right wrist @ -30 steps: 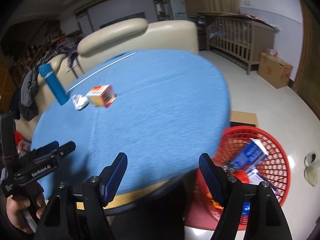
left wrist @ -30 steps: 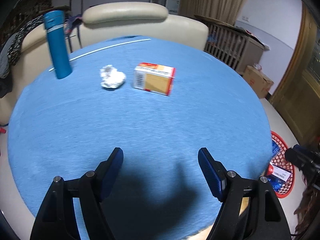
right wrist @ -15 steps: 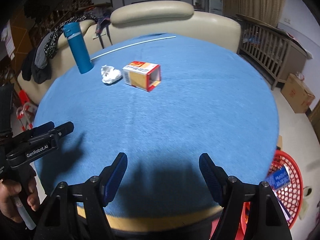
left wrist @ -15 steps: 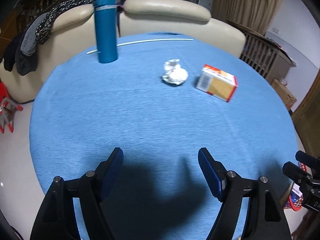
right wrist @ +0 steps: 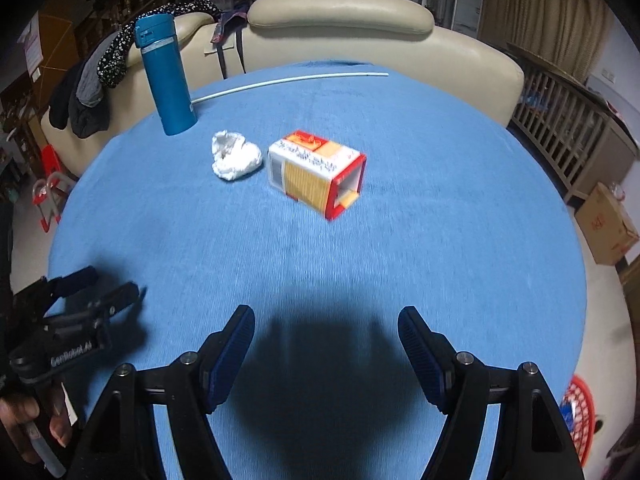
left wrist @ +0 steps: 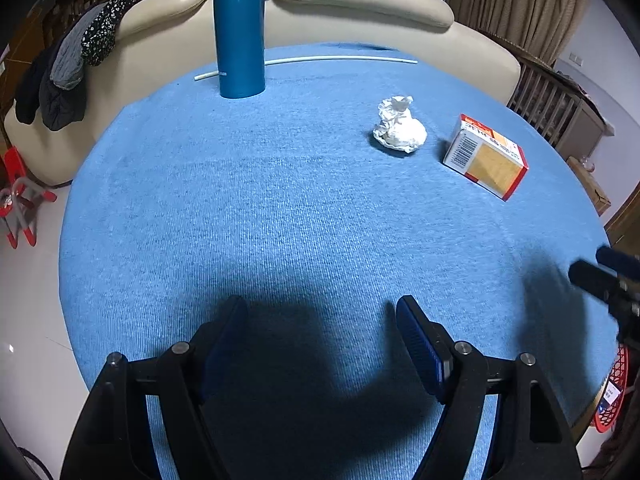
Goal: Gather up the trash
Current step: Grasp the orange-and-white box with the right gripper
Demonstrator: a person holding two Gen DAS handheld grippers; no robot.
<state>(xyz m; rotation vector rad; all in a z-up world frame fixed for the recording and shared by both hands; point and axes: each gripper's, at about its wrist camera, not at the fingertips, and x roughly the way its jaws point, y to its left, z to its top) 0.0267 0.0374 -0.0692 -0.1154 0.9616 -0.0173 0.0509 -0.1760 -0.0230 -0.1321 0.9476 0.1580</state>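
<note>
A crumpled white paper ball (left wrist: 399,128) (right wrist: 235,154) and a red, white and orange carton (left wrist: 486,157) (right wrist: 317,173) lie side by side on the round blue table (left wrist: 280,216) (right wrist: 440,216). My left gripper (left wrist: 322,320) is open and empty over the near part of the table, well short of both. It also shows at the left of the right wrist view (right wrist: 96,292). My right gripper (right wrist: 326,330) is open and empty, facing the carton from a distance; its tips show at the right edge of the left wrist view (left wrist: 608,268).
A tall blue flask (left wrist: 239,28) (right wrist: 166,76) stands at the table's far side, with a thin white rod (left wrist: 340,59) behind it. A beige sofa (right wrist: 340,20) with clothes on it rings the far edge. A red mesh basket (right wrist: 580,408) (left wrist: 612,396) holding trash sits on the floor at the right.
Both grippers have swung left and moved in over the table. The carton and paper ball look larger and nearer; the red basket has slid to the right edge of both views.
</note>
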